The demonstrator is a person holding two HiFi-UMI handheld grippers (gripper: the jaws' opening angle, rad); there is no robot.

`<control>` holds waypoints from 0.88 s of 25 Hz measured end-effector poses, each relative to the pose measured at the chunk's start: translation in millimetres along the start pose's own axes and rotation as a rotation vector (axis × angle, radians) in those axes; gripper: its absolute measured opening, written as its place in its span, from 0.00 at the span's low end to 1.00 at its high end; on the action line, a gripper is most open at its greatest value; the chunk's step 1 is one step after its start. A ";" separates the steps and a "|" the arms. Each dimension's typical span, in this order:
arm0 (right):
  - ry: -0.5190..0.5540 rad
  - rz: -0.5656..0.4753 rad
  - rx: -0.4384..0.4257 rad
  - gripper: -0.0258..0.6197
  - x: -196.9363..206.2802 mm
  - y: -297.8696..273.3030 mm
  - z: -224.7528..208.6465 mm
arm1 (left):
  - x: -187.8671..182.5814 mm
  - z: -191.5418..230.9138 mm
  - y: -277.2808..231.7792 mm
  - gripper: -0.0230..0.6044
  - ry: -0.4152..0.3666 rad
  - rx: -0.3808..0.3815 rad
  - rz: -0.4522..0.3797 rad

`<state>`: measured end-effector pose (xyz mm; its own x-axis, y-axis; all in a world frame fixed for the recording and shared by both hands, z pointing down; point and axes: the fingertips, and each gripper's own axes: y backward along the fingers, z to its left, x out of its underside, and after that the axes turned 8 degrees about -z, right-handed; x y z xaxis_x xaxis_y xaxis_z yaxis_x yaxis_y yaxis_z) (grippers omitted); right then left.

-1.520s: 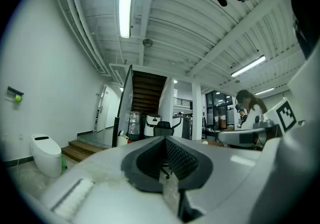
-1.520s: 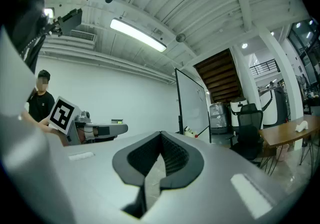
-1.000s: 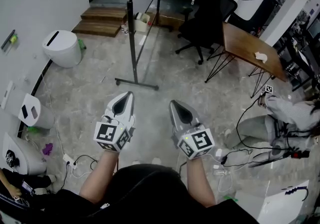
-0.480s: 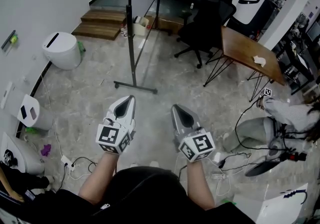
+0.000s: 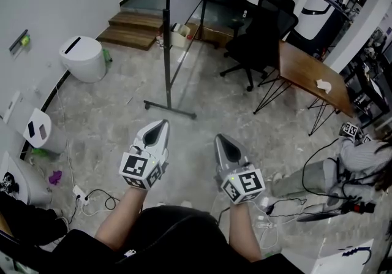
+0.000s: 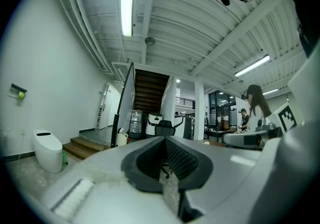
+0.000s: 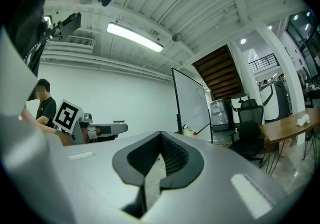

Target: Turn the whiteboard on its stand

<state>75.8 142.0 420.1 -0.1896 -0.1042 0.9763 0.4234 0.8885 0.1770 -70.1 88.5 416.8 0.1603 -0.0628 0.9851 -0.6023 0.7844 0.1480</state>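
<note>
While the whiteboard (image 5: 168, 34) stands edge-on on its stand's floor bar, before the wooden steps (image 5: 131, 26) at the floor's far edge, both tongs hover well short of it. The left gripper (image 5: 160, 124) and right gripper (image 5: 218, 138) each have jaws pressed together, holding nothing. An office chair (image 5: 260, 30) stands right of the board.

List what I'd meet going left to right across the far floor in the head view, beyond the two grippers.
white lidded bin → whiteboard on its stand, seen edge-on → black office chair → wooden table. The wooden steps overlap the stand, so they are left out.
</note>
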 end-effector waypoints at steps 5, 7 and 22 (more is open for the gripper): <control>-0.007 0.008 -0.005 0.05 2.4 5.2 -14.3 | 5.9 -5.0 -5.1 0.04 -0.003 -0.035 0.002; -0.011 0.011 -0.007 0.05 4.2 7.5 -20.9 | 8.5 -6.4 -7.0 0.04 0.000 -0.046 0.003; -0.042 0.030 -0.009 0.05 13.8 1.4 -60.7 | 19.7 3.3 -32.1 0.04 -0.010 -0.096 0.034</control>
<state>127.6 114.7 441.4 -0.2138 -0.0584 0.9751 0.4374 0.8868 0.1490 -50.2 60.0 431.8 0.1326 -0.0410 0.9903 -0.5296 0.8416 0.1058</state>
